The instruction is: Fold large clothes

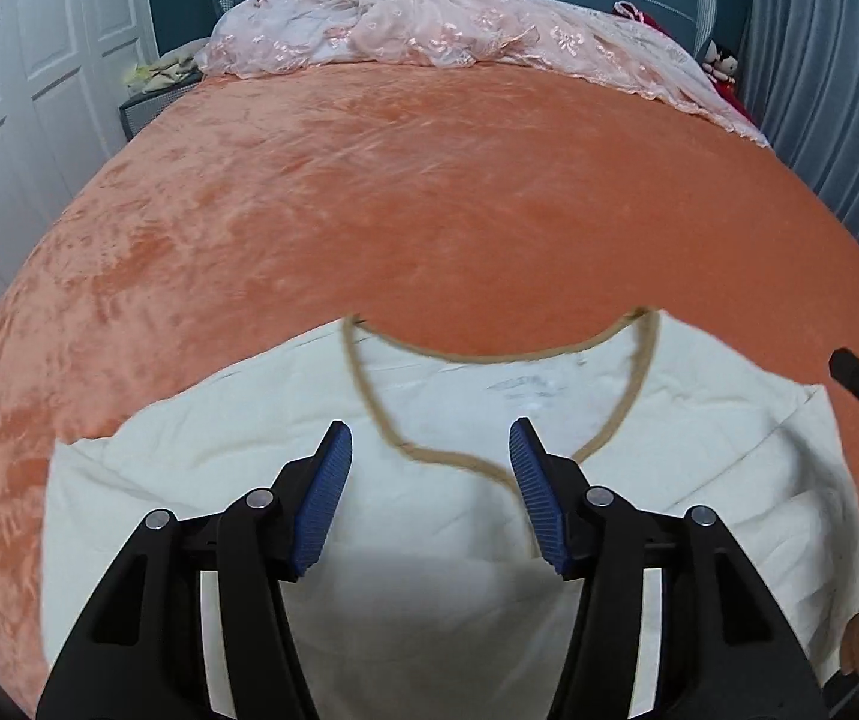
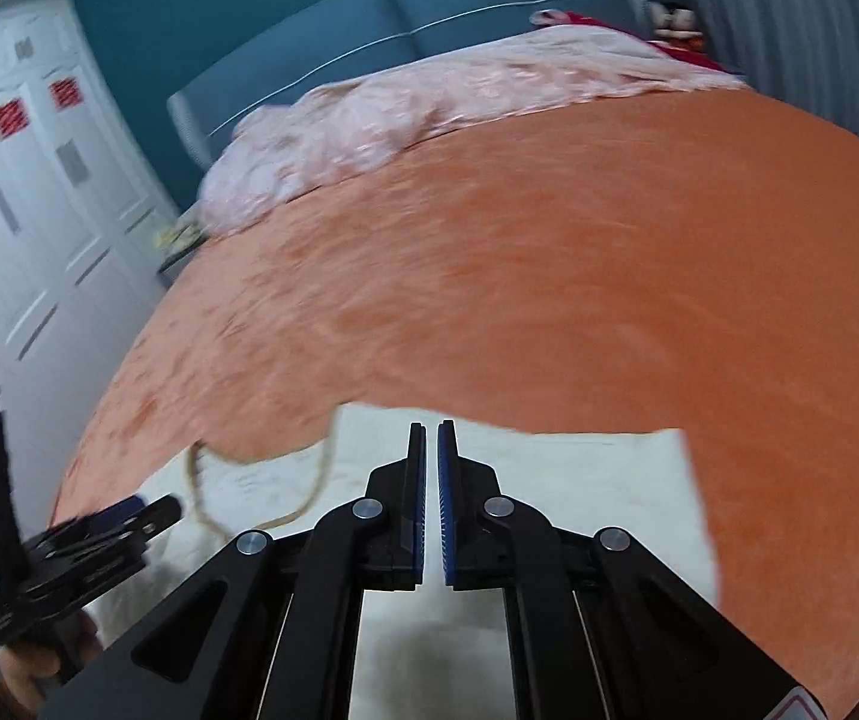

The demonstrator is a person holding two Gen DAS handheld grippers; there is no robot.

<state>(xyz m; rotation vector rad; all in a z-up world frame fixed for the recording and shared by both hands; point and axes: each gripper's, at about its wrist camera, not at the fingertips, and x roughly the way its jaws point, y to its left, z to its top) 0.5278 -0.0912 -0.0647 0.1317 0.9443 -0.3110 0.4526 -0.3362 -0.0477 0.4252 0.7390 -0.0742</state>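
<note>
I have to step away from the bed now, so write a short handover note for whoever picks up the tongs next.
Left tongs: open, nothing between the pads, above the cream top near its tan-trimmed neckline.
Right tongs: shut, with no cloth visibly between the pads, over the top's right side.
The top lies flat, neckline away from you, on the orange bedspread. A pink lace cover is bunched by the headboard.
Done: the top is spread out; no fold is visible yet.
Left: fold the sides in, then fold it over lengthwise.
</note>
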